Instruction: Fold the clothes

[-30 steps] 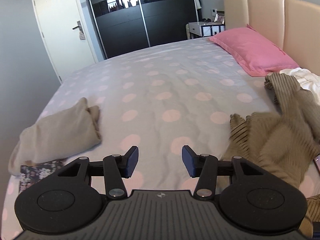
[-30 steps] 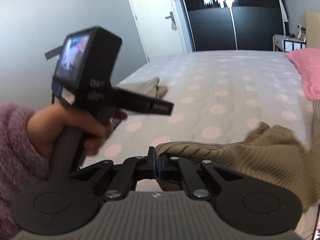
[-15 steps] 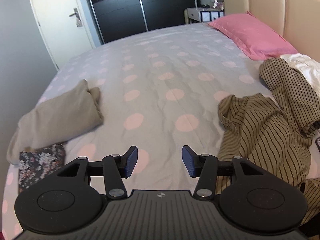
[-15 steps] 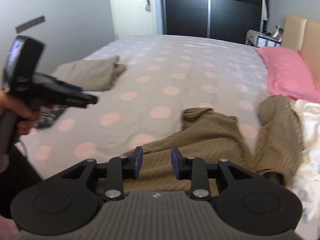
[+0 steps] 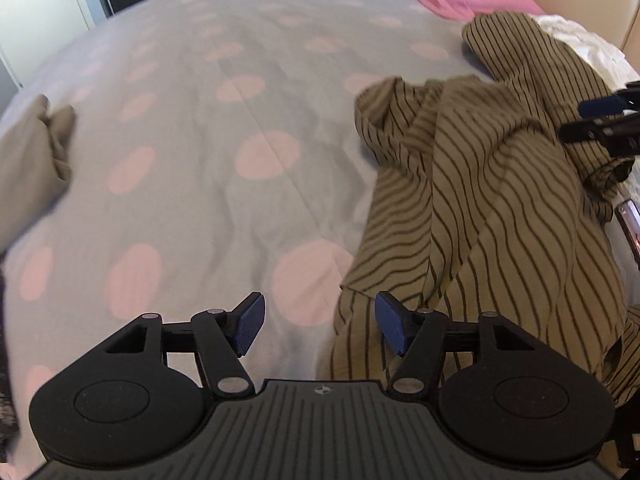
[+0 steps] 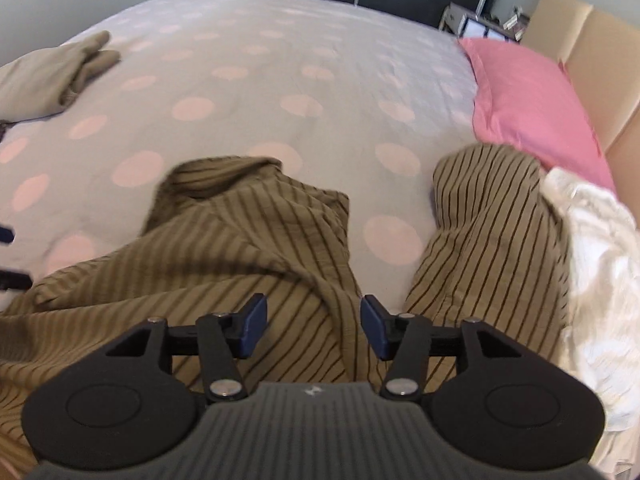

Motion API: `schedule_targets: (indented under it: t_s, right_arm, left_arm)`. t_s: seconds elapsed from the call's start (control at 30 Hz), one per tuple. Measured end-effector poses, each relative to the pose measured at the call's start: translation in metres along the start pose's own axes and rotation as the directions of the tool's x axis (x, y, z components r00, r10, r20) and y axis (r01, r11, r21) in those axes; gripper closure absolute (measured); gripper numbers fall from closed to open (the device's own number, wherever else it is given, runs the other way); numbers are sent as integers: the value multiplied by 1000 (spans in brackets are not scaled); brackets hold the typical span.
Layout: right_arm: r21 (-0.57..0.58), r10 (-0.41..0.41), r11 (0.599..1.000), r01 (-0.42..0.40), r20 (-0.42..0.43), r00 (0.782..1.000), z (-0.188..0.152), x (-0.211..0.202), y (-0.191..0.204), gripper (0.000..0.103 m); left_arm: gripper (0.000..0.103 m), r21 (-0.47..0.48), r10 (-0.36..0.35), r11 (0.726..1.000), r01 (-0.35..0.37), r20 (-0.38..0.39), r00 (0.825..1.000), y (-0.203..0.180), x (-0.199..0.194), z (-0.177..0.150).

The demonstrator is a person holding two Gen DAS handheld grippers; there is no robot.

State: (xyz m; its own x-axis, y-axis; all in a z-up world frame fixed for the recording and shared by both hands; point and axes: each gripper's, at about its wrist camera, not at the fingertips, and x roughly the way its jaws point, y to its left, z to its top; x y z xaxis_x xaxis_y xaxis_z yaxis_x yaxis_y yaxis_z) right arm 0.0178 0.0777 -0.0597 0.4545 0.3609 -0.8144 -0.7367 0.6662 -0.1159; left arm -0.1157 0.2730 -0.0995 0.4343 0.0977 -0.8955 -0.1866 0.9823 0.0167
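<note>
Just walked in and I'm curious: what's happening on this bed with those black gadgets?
A person is folding clothes with a hand-held tool in each hand. Both are open and hold nothing. The right tool hovers over a crumpled striped shirt on the dotted bedspread, and the left tool is at the shirt's edge. A beige garment lies folded further off. A white garment waits near the pink pillow.

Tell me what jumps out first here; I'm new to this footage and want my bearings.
The crumpled striped shirt sprawls across the near side of the polka-dot bed, right under the open right gripper. Beyond it to the right lies a bright pink pillow against the headboard, with a white garment heaped beside the shirt. The open left gripper hangs over the shirt's left edge.
</note>
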Motion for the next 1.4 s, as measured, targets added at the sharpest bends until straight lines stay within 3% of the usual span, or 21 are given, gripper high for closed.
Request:
schedule_targets:
  t_s: [0.1, 0.2, 0.27, 0.33, 0.37, 0.43, 0.5, 0.67, 0.8, 0.87, 0.97, 1.07, 1.13, 1.23, 1.3, 1.33, 1.37, 1.4]
  right_arm:
    - [33, 18, 999, -17, -18, 1000, 2, 30, -7, 48]
    - [5, 5, 1000, -5, -39, 999, 3, 47, -4, 57]
    - [-15, 19, 1000, -20, -57, 998, 5, 50, 2, 86]
    - [-27, 27, 999, -28, -53, 998, 8, 47, 7, 96]
    - [-33, 20, 999, -21, -42, 999, 10, 44, 10, 98]
    - [-46, 7, 999, -8, -21, 1000, 13, 37, 16, 99]
    - [-45, -4, 999, 5, 10, 1000, 17, 27, 20, 99]
    - [7, -2, 1000, 1, 132, 991, 27, -15, 26, 99]
    - [-37, -11, 999, 20, 242, 970, 37, -53, 46, 99]
    - [-39, 18, 999, -6, 290, 957, 48, -75, 57, 99]
    - [-43, 63, 998, -51, 360, 931, 66, -107, 74, 100]
    - [-74, 118, 993, -95, 432, 894, 88, -141, 94, 100]
    - [-103, 161, 987, -127, 477, 864, 104, -164, 107, 100]
    - [-81, 135, 991, -110, 450, 883, 102, -160, 105, 100]
    - [-65, 115, 993, -97, 429, 896, 100, -156, 103, 100]
    - [-57, 105, 994, -90, 418, 902, 98, -155, 102, 100]
    - [-49, 95, 995, -82, 407, 908, 97, -153, 101, 100]
    - [-41, 85, 996, -75, 396, 914, 96, -151, 100, 100]
  left_arm:
    - [44, -19, -35, 999, 35, -46, 998, 0, 20, -2]
    - [48, -19, -59, 998, 58, -70, 996, -4, 33, -6]
    - [56, -27, -82, 996, 81, -76, 994, -5, 35, -9]
    - [71, -34, -105, 994, 102, -72, 992, -7, 35, -13]
    - [73, -20, -103, 995, 102, -66, 992, -10, 33, -14]
    - [91, 8, -82, 997, 83, -49, 995, -15, 28, -16]
    - [100, -1, -67, 998, 67, -31, 997, -14, 22, -17]
    - [102, -79, 1, 997, 3, 52, 999, 3, -6, -14]
    - [103, -149, 100, 986, -77, 152, 983, 22, -46, -11]
    - [103, -199, 145, 974, -105, 198, 969, 36, -70, -9]
    - [103, -288, 220, 948, -136, 282, 934, 64, -118, -9]
    - [103, -351, 314, 918, -185, 360, 878, 86, -168, -11]
    - [103, -396, 382, 892, -216, 409, 829, 100, -206, -14]
    - [103, -460, 466, 856, -238, 482, 742, 110, -263, -19]
    - [103, -469, 475, 854, -225, 528, 704, 107, -290, -18]
    - [103, -463, 470, 859, -219, 543, 696, 104, -300, -19]
    - [103, -451, 455, 868, -210, 550, 700, 100, -304, -19]
    - [103, -430, 434, 879, -205, 545, 717, 95, -299, -19]
